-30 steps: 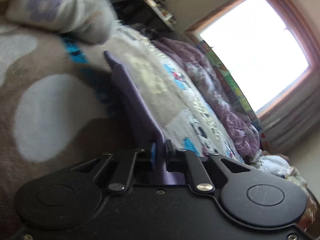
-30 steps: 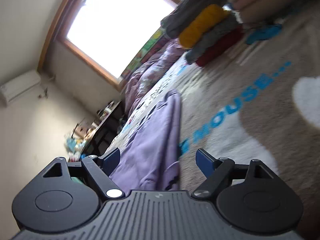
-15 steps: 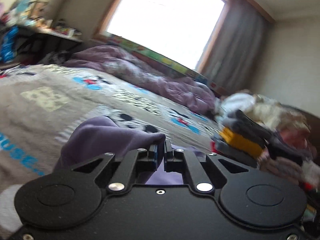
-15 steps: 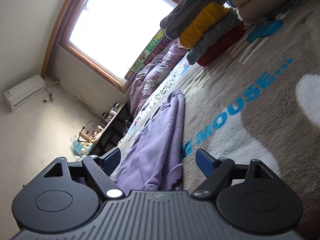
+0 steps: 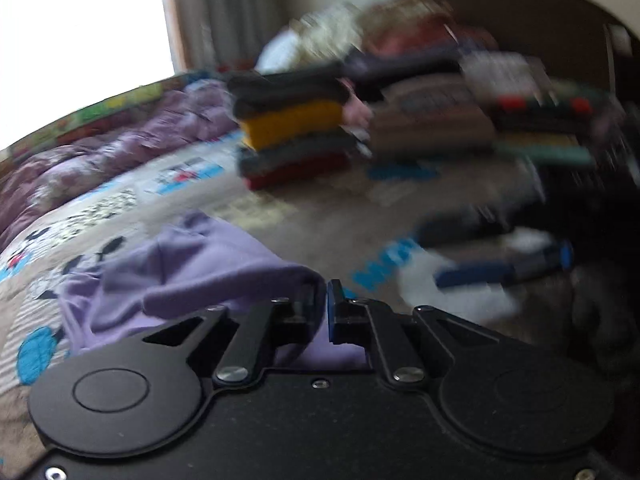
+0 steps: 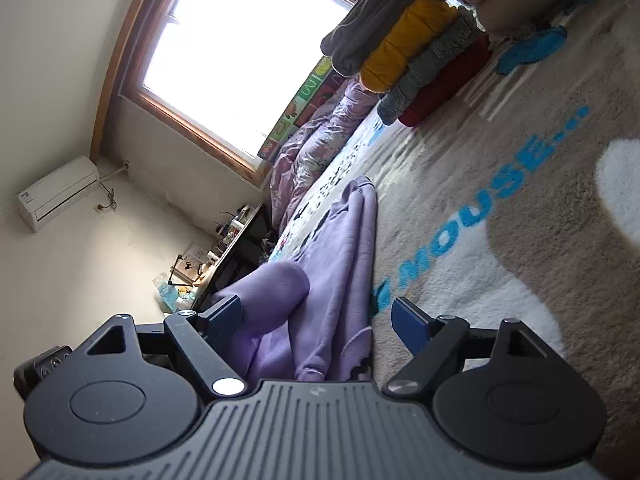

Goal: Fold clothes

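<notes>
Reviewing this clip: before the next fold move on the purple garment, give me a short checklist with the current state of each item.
1. Left tongs closed on the purple garment: ok, cloth is pinched between the fingers.
2. Right tongs free to take a grip: ok, the jaws stand open with the garment lying between them, nothing held.
3. Garment flat on the blanket: not ok, it is bunched and partly doubled over.
4. Landing area beside the garment free of other clothes: ok, the folded stack sits well away from it.
5. Left camera view sharp enough to judge the far edge: not ok, motion blur.
</notes>
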Motion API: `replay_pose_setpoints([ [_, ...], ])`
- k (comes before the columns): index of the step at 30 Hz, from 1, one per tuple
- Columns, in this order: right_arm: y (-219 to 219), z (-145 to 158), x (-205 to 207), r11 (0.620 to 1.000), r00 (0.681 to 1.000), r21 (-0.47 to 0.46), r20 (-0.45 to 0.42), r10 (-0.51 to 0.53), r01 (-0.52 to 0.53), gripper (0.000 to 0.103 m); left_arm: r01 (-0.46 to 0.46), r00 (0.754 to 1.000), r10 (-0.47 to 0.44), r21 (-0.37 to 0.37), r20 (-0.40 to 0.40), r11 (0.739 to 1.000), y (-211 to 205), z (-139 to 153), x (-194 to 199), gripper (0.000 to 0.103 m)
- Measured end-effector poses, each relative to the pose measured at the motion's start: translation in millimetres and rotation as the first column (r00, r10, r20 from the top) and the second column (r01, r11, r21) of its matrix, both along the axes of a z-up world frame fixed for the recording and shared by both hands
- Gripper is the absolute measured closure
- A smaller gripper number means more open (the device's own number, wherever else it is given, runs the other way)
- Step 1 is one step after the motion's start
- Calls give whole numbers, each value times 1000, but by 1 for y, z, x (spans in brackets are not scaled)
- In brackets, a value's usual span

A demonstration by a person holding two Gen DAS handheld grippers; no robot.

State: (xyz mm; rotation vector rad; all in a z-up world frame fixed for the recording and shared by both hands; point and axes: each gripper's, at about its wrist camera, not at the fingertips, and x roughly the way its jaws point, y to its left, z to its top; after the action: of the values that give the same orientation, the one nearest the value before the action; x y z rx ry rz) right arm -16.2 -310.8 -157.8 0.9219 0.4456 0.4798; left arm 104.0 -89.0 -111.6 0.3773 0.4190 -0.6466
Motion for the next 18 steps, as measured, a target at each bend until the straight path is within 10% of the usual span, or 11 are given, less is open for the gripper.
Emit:
replay_pose_setpoints([
  [2, 0, 0, 1, 1000, 1000, -23, -1, -5, 5, 21, 60, 998, -59, 1, -31, 998, 1, -3, -5, 54],
  [12, 25, 23, 1, 965, 994, -261, 94, 58, -32, 20, 126, 989, -136, -149, -57, 981, 52, 15, -32, 52],
  [18, 94, 61, 4, 758, 967, -651, 159, 197, -48, 19, -39, 997, 24, -207, -77, 978, 124, 17, -35, 52],
])
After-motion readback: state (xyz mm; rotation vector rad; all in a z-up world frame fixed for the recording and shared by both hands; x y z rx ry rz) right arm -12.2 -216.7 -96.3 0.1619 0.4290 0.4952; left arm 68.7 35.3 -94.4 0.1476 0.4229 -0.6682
